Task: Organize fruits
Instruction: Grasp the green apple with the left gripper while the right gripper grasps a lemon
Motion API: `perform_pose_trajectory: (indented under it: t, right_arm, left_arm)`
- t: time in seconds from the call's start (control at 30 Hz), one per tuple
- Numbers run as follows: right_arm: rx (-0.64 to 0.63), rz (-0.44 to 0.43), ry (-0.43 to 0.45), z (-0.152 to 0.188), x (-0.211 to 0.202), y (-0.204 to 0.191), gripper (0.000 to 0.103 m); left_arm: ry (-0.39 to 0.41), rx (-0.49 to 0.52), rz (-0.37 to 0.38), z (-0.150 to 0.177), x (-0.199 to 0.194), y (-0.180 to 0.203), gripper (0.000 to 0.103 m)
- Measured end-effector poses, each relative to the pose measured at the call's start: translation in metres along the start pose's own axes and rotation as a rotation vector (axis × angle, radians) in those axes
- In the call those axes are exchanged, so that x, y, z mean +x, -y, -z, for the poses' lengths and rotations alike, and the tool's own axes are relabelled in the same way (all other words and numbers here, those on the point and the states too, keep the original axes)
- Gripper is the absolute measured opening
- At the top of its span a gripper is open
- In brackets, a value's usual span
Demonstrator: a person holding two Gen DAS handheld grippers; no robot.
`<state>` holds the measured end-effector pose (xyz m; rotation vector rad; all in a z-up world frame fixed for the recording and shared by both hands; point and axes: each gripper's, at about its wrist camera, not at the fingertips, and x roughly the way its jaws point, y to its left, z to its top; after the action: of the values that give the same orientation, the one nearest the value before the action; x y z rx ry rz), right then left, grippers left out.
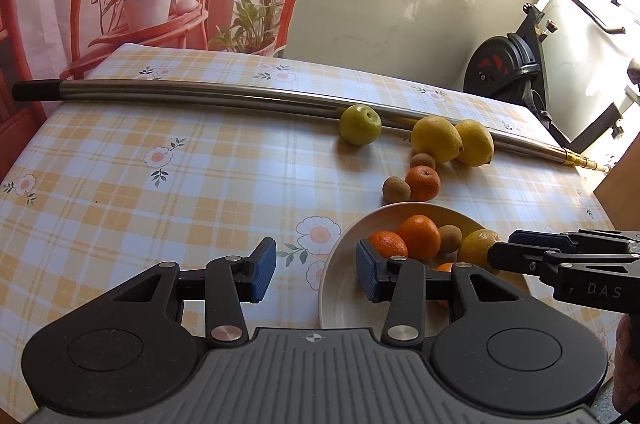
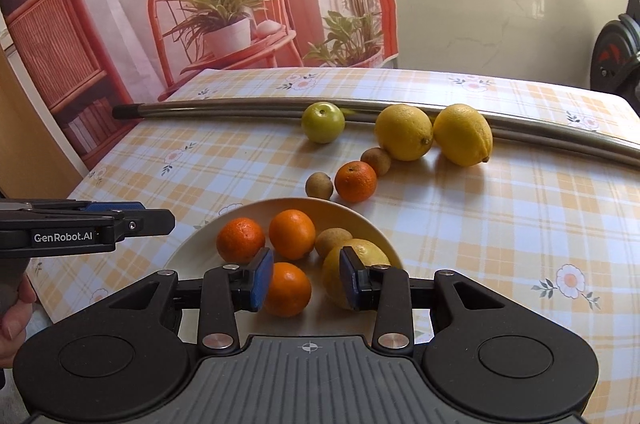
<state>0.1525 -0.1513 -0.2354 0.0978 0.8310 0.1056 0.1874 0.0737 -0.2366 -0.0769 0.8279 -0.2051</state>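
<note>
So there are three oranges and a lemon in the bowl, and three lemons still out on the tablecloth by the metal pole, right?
Not quite: only two lemons, one and another, lie on the tablecloth by the metal pole, as the right wrist view shows. The third round fruit there is a green fruit. The bowl count is right.

Table point(image 1: 160, 191) left of bowl point(image 2: 192, 244) open for passage. Metal pole point(image 1: 200, 91) bars far side; loose fruit cluster point(image 2: 356, 181) crowds ground between pole and bowl.
</note>
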Motion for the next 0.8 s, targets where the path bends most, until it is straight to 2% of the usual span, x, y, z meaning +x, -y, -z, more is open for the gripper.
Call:
perform_pose_trajectory:
  t: [0.3,0.57,0.8]
  right_arm:
    - [0.083,0.053,0.034,-0.002,-0.014,0.035,0.035]
    - [0.051,0.096,0.020,-0.007,-0.016,0.050,0.036]
    - [0.006,0.154,0.053,-0.024,-0.018,0.069,0.036]
  left_arm:
    - [0.017,0.009,-0.002,-0.012,-0.001,0.002,0.046]
    - [0.047,-0.003,-0.011,-0.032,-0.003,-0.003,0.046]
    - [0.067,-0.005,-0.015,-0.050,0.000,-0.002,0.046]
